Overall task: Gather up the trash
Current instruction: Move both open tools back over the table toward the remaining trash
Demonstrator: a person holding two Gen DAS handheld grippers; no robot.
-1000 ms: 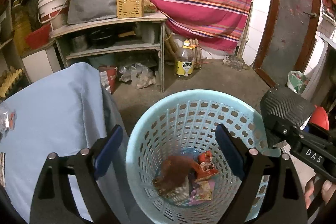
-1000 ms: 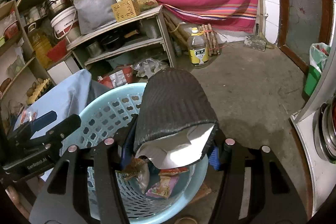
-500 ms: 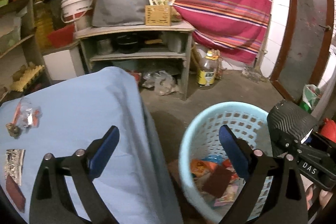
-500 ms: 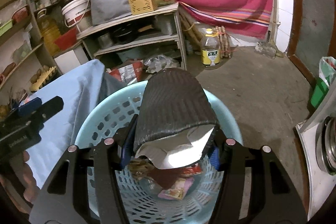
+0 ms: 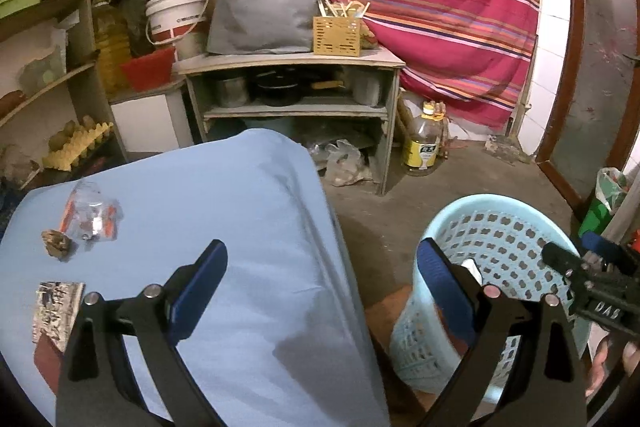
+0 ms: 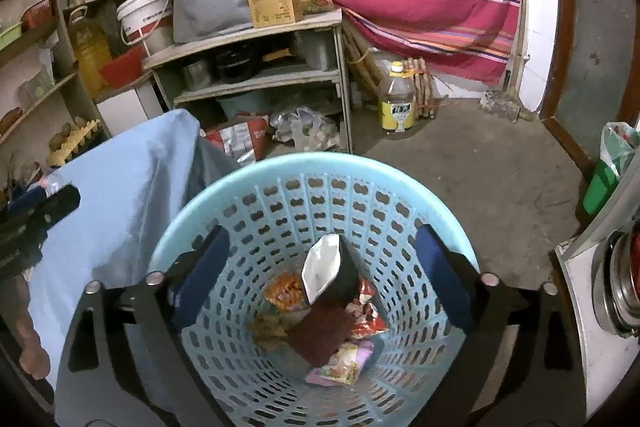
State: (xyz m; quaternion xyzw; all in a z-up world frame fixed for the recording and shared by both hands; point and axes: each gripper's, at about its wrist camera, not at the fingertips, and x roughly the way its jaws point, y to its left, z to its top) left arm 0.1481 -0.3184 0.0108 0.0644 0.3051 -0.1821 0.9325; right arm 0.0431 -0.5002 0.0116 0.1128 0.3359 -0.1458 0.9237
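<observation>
The light blue basket stands on the floor beside the blue-clothed table. My right gripper hangs over the basket, its jaws opening wide. A black bag with a white inside lies free below them, on top of several snack wrappers. My left gripper is open over the table, nothing between its fingers. At the table's left lie a clear wrapper, a brown scrap and a printed packet. In the left wrist view the basket is at the right.
A grey shelf unit with pots stands behind the table, and an oil bottle sits on the floor beside it. Crumpled bags lie under the shelf. A green bin with a bag and stacked metal pots stand at the right.
My right gripper spread its jaws and the black bag dropped out of them into the basket. My left gripper swung left, from above the basket to above the blue table.
</observation>
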